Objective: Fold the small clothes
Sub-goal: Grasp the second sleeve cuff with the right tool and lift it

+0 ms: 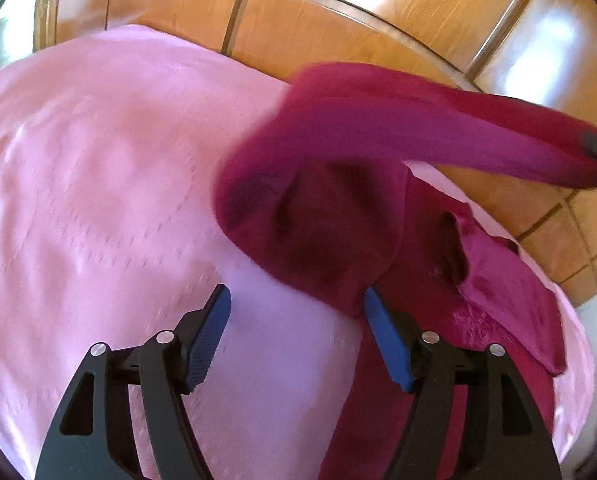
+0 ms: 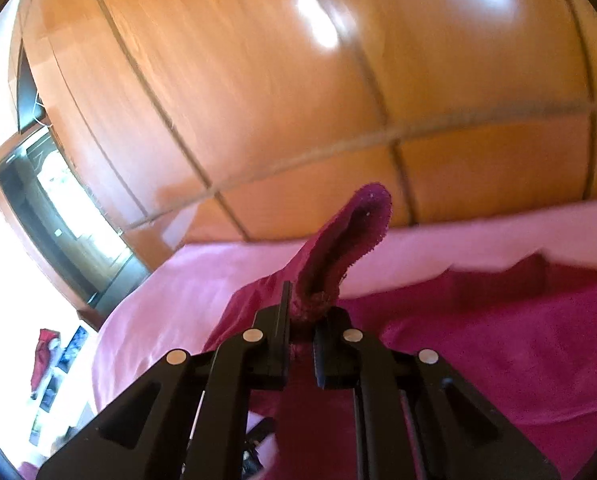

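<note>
Your right gripper [image 2: 301, 320] is pinched on a corner of the garment [image 1: 314, 216], a dark red piece. That corner pokes up past the jaws in the right wrist view. From there the cloth runs taut in a long band across the pink sheet [image 1: 98, 184], as the left wrist view shows.

Your left gripper [image 1: 296, 316] is spread wide and holds nothing. It hangs just above the sheet, its right finger [image 1: 386, 344] at the garment's near edge; touching or not, you can't tell.

Progress, as a judgement: early. The garment sits bunched and rumpled on the sheet, one part lifted, no clean fold visible. Spreading flat and all the folding look yet to be done.

Hard to read:
- Both views are motion-blurred, so edges of the cloth smear.
- What kind of garment it is can't be told; a flap or collar-like part [image 1: 510, 280] lies at the right.
- The right gripper shows in the left view only as a dark sliver at the frame edge.
- The garment's near end is cut off below the left gripper.
- The wardrobe [image 2: 298, 80] fills the background.
</note>
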`<state>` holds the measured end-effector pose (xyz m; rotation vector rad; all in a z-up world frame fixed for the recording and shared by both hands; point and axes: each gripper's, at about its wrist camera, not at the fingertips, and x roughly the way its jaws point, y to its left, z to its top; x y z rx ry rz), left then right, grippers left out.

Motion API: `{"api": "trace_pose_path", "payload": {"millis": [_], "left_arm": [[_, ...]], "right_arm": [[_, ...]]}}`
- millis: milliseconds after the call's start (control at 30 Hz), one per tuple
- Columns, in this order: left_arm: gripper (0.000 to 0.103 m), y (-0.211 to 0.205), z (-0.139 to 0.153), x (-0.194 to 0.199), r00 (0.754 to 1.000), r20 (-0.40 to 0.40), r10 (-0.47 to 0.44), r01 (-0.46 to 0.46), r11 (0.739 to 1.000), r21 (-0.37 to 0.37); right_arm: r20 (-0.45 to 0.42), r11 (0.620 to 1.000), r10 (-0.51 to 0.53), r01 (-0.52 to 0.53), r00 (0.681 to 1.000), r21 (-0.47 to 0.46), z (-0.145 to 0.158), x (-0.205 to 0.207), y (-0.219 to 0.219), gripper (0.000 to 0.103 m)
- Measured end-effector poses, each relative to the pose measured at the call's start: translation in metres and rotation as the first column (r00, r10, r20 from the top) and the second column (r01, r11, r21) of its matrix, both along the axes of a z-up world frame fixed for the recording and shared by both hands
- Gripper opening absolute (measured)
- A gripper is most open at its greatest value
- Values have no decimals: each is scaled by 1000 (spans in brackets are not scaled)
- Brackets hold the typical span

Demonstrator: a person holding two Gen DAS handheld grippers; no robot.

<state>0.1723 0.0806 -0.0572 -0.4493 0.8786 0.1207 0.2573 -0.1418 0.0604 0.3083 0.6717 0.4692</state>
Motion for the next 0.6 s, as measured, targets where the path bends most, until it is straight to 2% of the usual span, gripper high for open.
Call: {"api": "trace_pose_path", "payload": {"millis": [133,267,400,600], "left_arm": [[68,-13,-2,17,999,-37,19,-16,997,73],[68,-25,-3,22,998,-57,15,-6,988,152],[68,-28,-3,22,998,-65,-7,17,987,160],[68,-43,-4,20,996,-87,-39,57,974,219]], "right_arm": [[47,996,-90,91,995,-17,10,-9,-51,8],[29,980,-198,199,980,-22,0,-15,-105,8],[-30,957,-290,288,957,-39,-30,-21,-151,7],[-155,923,-383,373,911,-93,-90,-32,-195,7]]}}
